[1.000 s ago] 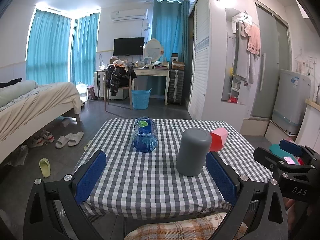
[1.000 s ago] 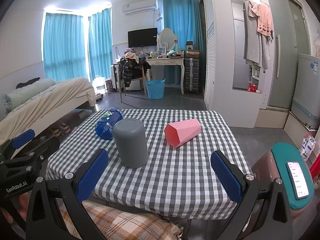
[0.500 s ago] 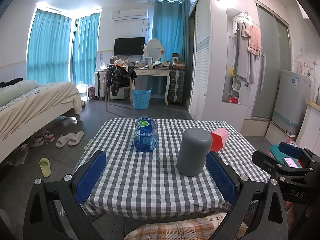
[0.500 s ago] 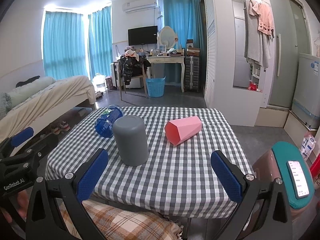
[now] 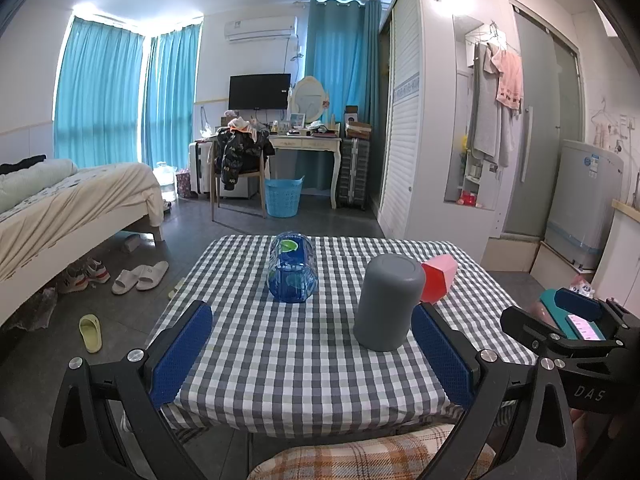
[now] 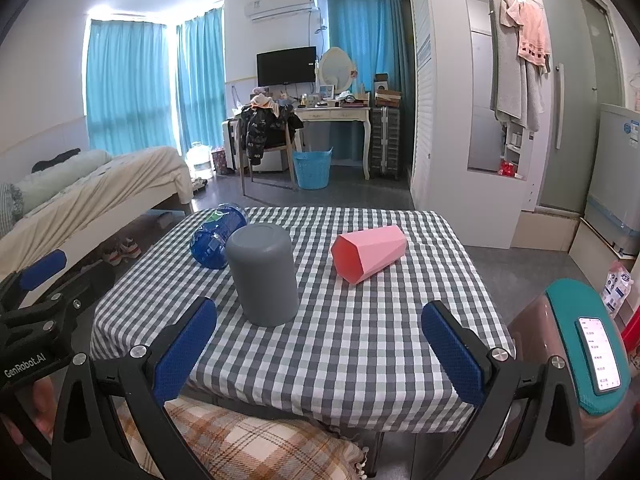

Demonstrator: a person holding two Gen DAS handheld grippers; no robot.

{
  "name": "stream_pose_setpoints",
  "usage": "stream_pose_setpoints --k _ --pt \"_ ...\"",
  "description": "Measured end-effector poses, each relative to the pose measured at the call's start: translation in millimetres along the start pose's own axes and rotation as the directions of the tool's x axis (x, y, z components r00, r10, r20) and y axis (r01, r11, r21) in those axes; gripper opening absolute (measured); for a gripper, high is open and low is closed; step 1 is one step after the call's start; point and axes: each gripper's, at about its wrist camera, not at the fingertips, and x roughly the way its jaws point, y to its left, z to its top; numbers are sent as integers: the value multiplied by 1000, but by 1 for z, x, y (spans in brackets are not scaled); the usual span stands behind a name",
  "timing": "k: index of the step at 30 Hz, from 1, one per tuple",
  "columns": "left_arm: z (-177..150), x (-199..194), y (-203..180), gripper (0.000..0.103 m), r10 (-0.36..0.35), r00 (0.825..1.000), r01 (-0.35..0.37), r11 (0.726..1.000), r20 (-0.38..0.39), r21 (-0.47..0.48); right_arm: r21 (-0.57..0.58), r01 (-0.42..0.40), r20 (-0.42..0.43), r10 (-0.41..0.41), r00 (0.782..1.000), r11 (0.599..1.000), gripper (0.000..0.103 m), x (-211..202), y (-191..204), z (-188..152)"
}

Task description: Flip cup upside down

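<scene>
A grey cup (image 5: 387,302) (image 6: 263,275) stands upside down on the checkered table (image 5: 304,344) (image 6: 360,332). A pink faceted cup (image 6: 369,252) (image 5: 438,277) lies on its side to the right of it, mouth toward me. A blue transparent cup (image 5: 291,266) (image 6: 216,237) lies on its side to the left. My left gripper (image 5: 316,354) is open and empty at the table's near edge. My right gripper (image 6: 320,350) is open and empty, also near the front edge. Neither touches a cup.
A plaid cushion (image 6: 256,440) sits below the table's front edge. A teal-topped stool with a phone (image 6: 596,352) stands at the right. A bed (image 5: 68,208), slippers (image 5: 140,276) and a blue basket (image 5: 282,197) are beyond the table.
Both grippers have drifted slightly; the view has barely shifted. The cups have not moved.
</scene>
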Motion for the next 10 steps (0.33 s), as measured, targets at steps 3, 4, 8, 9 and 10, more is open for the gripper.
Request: stream_pose_setpoints --k 3,4,8,9,10 --pt "1 0 0 103 -1 1000 1 1000 0 0 0 0 -1 0 1000 1000 103 0 0 0" --pt "2 1 1 103 -1 1000 1 1000 0 0 0 0 -1 0 1000 1000 103 0 1 0" --pt "1 1 2 103 1 1000 -1 1000 1 -1 -1 -1 -7 1 1000 1000 103 2 2 -2" --pt "1 1 3 103 -1 1000 1 1000 1 -2 -1 -1 -9 1 1000 1000 103 3 2 -3" --pt "1 1 3 103 0 1000 0 1000 0 -1 -2 -1 -10 1 1000 1000 103 3 2 -3"
